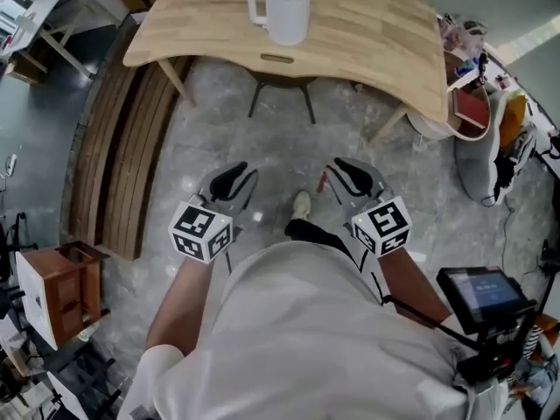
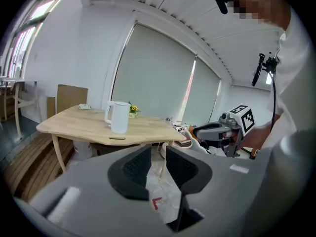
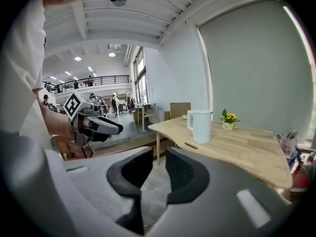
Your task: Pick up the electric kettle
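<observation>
The white electric kettle (image 1: 287, 9) stands upright on the light wooden table (image 1: 367, 42), far ahead of both grippers. My left gripper (image 1: 238, 175) and right gripper (image 1: 346, 170) hang side by side over the stone floor, well short of the table. In the left gripper view the kettle (image 2: 119, 117) sits on the table (image 2: 74, 125) beyond the left gripper (image 2: 158, 164), whose jaws stand apart with nothing between them. In the right gripper view the kettle (image 3: 201, 126) is ahead and to the right; the right gripper (image 3: 159, 169) is also open and empty.
A chair (image 1: 280, 81) is tucked under the table. Slatted wooden boards (image 1: 122, 164) lie at the left, with a small wooden cabinet (image 1: 57, 291) nearer. Bags and clutter (image 1: 490, 147) crowd the right. Yellow flowers (image 3: 228, 118) stand behind the kettle.
</observation>
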### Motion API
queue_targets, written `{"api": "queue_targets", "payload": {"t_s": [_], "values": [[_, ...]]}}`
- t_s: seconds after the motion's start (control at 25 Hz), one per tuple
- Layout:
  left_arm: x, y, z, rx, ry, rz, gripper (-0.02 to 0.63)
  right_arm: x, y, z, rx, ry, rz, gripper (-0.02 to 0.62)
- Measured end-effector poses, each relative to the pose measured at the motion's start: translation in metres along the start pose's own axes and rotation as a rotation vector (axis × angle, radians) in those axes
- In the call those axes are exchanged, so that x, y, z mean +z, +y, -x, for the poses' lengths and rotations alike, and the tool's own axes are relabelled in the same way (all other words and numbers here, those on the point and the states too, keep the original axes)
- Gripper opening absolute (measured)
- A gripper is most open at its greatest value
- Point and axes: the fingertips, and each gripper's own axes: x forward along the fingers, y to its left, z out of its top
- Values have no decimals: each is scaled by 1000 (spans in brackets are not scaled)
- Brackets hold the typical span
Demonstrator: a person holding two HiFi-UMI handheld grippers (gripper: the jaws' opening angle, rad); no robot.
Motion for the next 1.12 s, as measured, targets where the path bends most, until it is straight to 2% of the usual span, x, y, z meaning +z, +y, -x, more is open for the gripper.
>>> {"api": "queue_targets", "payload": {"t_s": [0.2,0.48,0.76,0.96,1.12], "values": [[45,44,-55,27,-21,-18,121,32,-56,-32,40,-19,47,66],[83,104,-130,-26,-6,-14,161,34,-114,-61,17,1,2,66],[117,180,-189,-87,11,-100,197,42,-146,-86,-66,34,-29,67],[138,255,-244,-144,34,-136,236,55,-168,-120,-153,49,-84,66],[152,309,-292,-196,68,-158,257,69,-175,-157,-189,75,-104,66]]}}
